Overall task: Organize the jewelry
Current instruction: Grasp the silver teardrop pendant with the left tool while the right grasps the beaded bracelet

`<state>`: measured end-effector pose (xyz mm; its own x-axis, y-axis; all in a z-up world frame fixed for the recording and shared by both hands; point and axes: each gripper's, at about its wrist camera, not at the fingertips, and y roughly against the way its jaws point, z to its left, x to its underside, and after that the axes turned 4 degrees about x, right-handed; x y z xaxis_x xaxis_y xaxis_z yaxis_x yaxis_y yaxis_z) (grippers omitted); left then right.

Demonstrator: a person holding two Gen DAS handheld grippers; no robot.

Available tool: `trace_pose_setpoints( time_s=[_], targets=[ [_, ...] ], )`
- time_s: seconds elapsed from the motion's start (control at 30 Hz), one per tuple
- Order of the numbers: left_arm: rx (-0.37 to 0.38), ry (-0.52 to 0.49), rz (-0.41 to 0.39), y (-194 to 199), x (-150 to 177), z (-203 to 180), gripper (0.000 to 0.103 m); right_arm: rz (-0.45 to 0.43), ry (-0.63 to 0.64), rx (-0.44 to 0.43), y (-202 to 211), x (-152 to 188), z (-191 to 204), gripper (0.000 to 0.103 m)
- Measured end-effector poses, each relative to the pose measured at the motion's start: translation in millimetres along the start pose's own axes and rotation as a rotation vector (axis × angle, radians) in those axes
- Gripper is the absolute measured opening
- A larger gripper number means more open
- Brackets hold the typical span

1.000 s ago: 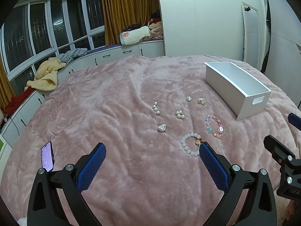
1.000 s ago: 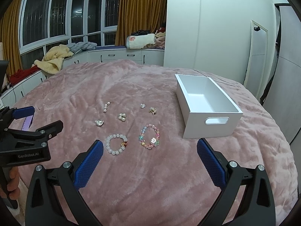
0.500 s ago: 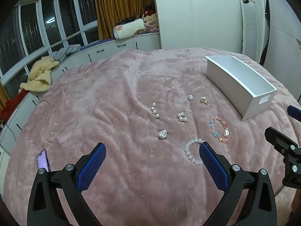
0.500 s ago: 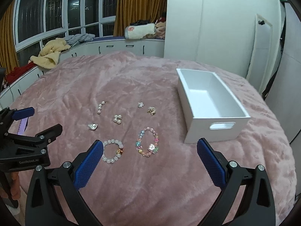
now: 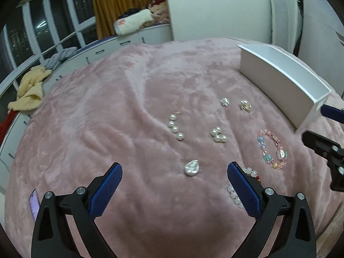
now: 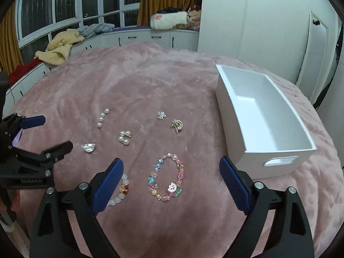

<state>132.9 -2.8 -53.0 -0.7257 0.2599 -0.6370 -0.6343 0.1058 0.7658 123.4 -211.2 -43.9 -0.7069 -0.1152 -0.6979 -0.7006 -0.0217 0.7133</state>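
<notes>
Pearl drop [image 5: 191, 167] between spread left gripper [image 5: 174, 190] fingers | right gripper [image 6: 171, 182] spread, straddling colourful bracelet [image 6: 166, 177]

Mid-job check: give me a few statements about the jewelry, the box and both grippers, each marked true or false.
1. The white box holds no jewelry. True.
2. The right gripper is shut on the colorful bracelet. False: it is open, the bracelet lying on the blanket between its fingers.
3. The left gripper is open with nothing held. True.
4. The teardrop pendant lies inside the box. False: it is on the blanket, ahead of the left gripper.
5. The white bead bracelet is partly hidden by a right finger. True.
</notes>
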Motion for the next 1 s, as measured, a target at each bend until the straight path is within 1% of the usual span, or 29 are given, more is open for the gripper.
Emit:
trace_pose_setpoints(
  time_s=[0.07, 0.13, 0.2, 0.3, 0.4, 0.47, 0.53, 0.63, 0.7, 0.77, 0.87, 0.9, 0.97, 1.0],
  targets=[
    [0.011, -0.012, 0.014, -13.3, -1.4, -4.7, 0.093, 0.012, -0.005, 0.0, -9.8, 0.3, -2.3, 0.083],
    [0.018, -0.019, 0.048, -28.3, -2.5, -7.8, 0.074, 0.024, -0.004, 0.007, -20.7, 1.4, -3.9, 0.079],
    [0.019, -0.009, 0.084, -41.5, -3.3, -6.6, 0.069, 0.033, -0.009, 0.003, -29.4, 4.4, -6.1, 0.078],
    [0.012, 0.016, 0.099, -55.7, -3.1, -2.7, 0.063, 0.029, -0.031, -0.013, -37.8, 9.7, -11.4, 0.075],
    [0.016, 0.033, 0.115, -66.3, -1.6, 1.8, 0.063, 0.059, -0.053, -0.018, -50.8, 13.6, -16.4, 0.073],
    [0.024, 0.04, 0.136, -71.9, 0.8, 4.1, 0.063, 0.088, -0.062, -0.023, -60.7, 16.9, -20.2, 0.066],
    [0.033, 0.047, 0.147, -77.0, 3.1, 6.2, 0.061, 0.11, -0.073, -0.025, -67.6, 19.3, -21.1, 0.062],
    [0.042, 0.061, 0.155, -81.7, 5.4, 9.5, 0.061, 0.14, -0.077, -0.013, -77.6, 22.8, -21.8, 0.061],
    [0.046, 0.07, 0.158, -84.2, 6.3, 10.1, 0.061, 0.162, -0.074, 0.001, -83.4, 25.0, -22.2, 0.056],
    [0.047, 0.073, 0.157, -86.3, 7.6, 10.1, 0.06, 0.188, -0.081, 0.005, -89.9, 26.5, -21.9, 0.049],
    [0.037, 0.057, 0.157, -87.0, 8.6, 7.4, 0.057, 0.217, -0.067, 0.013, -94.3, 30.2, -19.2, 0.043],
    [0.035, 0.053, 0.156, -86.7, 8.6, 6.5, 0.056, 0.22, -0.056, 0.018, -94.1, 31.5, -17.8, 0.042],
    [0.03, 0.051, 0.157, -86.1, 8.5, 6.6, 0.053, 0.224, -0.049, 0.011, -93.9, 33.6, -16.6, 0.037],
    [0.028, 0.057, 0.154, -85.5, 8.5, 7.5, 0.049, 0.226, -0.05, 0.007, -93.9, 35.0, -17.3, 0.035]
  ],
)
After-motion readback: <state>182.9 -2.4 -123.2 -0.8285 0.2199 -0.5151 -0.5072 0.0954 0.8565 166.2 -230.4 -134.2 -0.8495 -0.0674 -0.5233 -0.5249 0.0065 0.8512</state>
